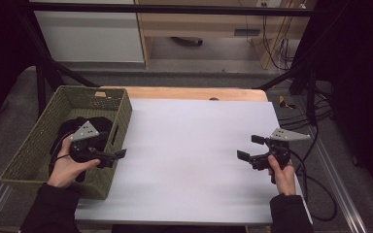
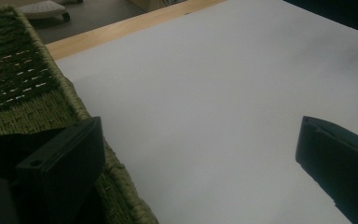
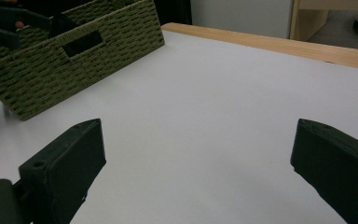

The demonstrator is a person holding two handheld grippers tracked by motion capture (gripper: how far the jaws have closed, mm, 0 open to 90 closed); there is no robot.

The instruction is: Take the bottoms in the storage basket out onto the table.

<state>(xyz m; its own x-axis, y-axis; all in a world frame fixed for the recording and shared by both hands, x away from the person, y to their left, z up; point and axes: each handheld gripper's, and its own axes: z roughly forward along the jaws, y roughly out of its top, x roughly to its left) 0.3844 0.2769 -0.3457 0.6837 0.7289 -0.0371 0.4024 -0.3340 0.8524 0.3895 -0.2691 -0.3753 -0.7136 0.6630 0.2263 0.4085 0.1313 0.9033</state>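
Woven green basket [image 1: 34, 145] on the table's left edge with dark cloth [image 1: 85, 125] inside, left gripper [image 1: 119, 154] over its near right wall, jaws wide, nothing held, white tabletop [image 1: 189, 145] bare between, right gripper [image 1: 250, 148] hovering at the right, jaws spread, empty.

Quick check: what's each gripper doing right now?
Left gripper: open, empty, at the green basket's rim.
Right gripper: open, empty, over the white sheet.

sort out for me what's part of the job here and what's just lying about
Part of the job:
- green woven basket at the table's left edge
- dark cloth inside it
- left gripper, jaws open over the basket's near corner
- right gripper, open over the white sheet

Lying about:
- cables on the floor beyond the table
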